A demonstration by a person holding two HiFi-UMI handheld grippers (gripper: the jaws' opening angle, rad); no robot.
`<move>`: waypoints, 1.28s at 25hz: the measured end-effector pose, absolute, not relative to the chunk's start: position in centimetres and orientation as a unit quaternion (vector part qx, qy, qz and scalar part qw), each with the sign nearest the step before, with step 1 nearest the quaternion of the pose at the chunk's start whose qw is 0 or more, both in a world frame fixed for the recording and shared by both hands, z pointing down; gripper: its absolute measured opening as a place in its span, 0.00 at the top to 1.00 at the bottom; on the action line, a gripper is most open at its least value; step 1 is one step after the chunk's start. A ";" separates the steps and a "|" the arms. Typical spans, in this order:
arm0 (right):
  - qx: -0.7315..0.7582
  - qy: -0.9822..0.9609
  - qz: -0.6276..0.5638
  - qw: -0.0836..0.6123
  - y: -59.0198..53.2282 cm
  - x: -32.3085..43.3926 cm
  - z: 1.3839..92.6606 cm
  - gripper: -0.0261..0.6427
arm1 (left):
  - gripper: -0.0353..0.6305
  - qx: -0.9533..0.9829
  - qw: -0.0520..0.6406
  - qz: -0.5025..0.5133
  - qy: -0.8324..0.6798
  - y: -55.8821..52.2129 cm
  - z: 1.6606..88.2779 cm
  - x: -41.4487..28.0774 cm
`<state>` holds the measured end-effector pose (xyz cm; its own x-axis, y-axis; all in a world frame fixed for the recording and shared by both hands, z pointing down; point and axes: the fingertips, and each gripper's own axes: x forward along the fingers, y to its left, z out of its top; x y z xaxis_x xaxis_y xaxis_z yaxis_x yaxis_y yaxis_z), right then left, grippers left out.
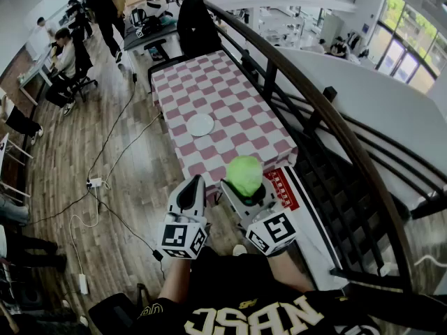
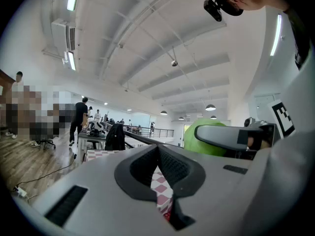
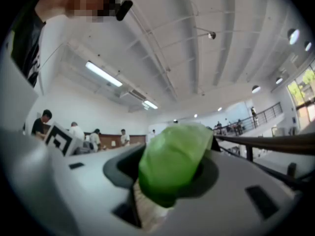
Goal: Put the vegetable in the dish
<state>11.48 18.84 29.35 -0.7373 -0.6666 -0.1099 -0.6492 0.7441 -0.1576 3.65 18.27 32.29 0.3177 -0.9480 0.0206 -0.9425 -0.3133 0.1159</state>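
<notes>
A light green leafy vegetable sits between the jaws of my right gripper, which is shut on it and held up near the table's near edge. In the right gripper view the vegetable fills the space between the jaws. My left gripper is beside it on the left, shut and empty; its closed pads show in the left gripper view, with the vegetable off to the right. A white dish lies on the pink-and-white checkered table, farther away than both grippers.
A dark curved railing runs along the table's right side. A black chair stands at the far end. Cables and a power strip lie on the wood floor at left, where people sit and walk.
</notes>
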 end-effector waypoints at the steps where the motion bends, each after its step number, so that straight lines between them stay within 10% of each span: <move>1: -0.356 0.929 -0.059 0.080 18.5 12.0 29.7 0.67 | 0.92 0.810 0.056 -0.023 -0.584 18.2 32.6 4.1; 32: -0.371 0.907 -0.190 0.051 -4.7 1.9 37.8 0.67 | 0.91 0.858 0.123 -0.020 -0.498 -5.1 38.9 -8.6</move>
<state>1.92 -4.68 37.79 -0.7195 -0.6928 0.0488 -0.6540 0.6522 -0.3835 -8.62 -5.08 38.86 0.5033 -0.8596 0.0878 -0.8498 -0.4740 0.2305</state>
